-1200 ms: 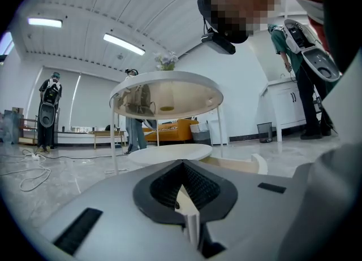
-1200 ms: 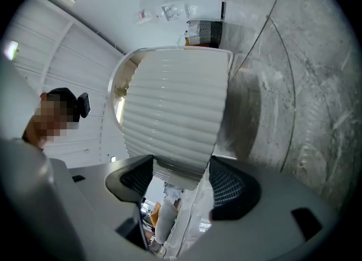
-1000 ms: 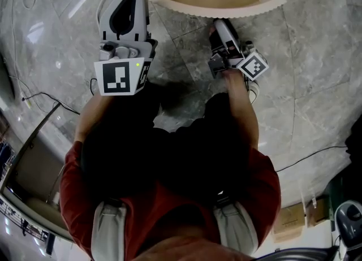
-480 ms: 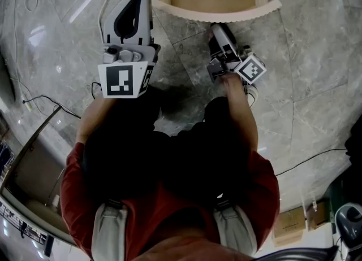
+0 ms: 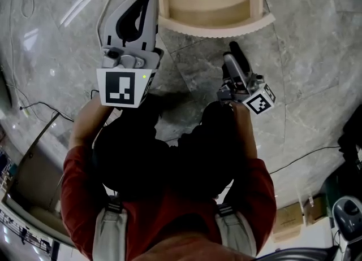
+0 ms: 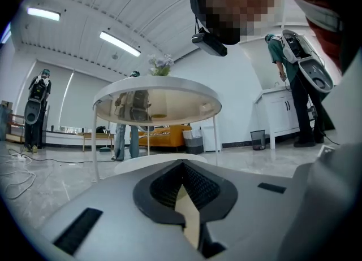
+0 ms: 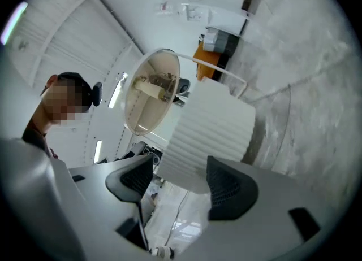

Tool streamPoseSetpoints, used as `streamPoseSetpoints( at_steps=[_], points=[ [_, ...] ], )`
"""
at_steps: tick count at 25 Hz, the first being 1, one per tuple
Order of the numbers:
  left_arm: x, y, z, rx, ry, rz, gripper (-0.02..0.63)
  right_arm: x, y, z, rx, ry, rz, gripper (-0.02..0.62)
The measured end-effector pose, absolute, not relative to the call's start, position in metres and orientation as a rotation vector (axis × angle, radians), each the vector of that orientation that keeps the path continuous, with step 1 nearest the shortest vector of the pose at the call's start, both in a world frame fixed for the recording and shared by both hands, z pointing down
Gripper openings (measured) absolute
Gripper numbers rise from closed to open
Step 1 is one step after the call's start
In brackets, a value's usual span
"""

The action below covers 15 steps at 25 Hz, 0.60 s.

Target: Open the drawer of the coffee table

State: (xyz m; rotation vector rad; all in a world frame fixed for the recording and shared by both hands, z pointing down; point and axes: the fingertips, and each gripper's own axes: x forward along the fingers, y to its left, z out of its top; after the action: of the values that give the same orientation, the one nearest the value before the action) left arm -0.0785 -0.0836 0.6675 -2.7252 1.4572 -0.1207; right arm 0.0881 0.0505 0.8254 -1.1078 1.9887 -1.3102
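Evidently the drawer (image 5: 215, 27) is standing open; right gripper (image 5: 235, 51), spread, is hovering near it, left gripper (image 5: 147, 3) pressed together; a stray nudge risks shoving it shut.

No readable words, numbers or brands in any view. Left marker cube (image 5: 120, 87): black-and-white square code only, no letters. Right marker cube (image 5: 260, 100): same kind of code. Cardboard box (image 5: 291, 220) on floor: print, if any, too small to read.
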Motion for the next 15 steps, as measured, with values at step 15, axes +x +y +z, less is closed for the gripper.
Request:
streamPoseSetpoints(
  at_steps=[15],
  points=[
    [-0.114, -0.088, 0.51, -2.677, 1.638, -0.341, 0.012, 0.152, -0.026, 0.526, -1.454, 2.141, -0.866, 0.305]
  ],
)
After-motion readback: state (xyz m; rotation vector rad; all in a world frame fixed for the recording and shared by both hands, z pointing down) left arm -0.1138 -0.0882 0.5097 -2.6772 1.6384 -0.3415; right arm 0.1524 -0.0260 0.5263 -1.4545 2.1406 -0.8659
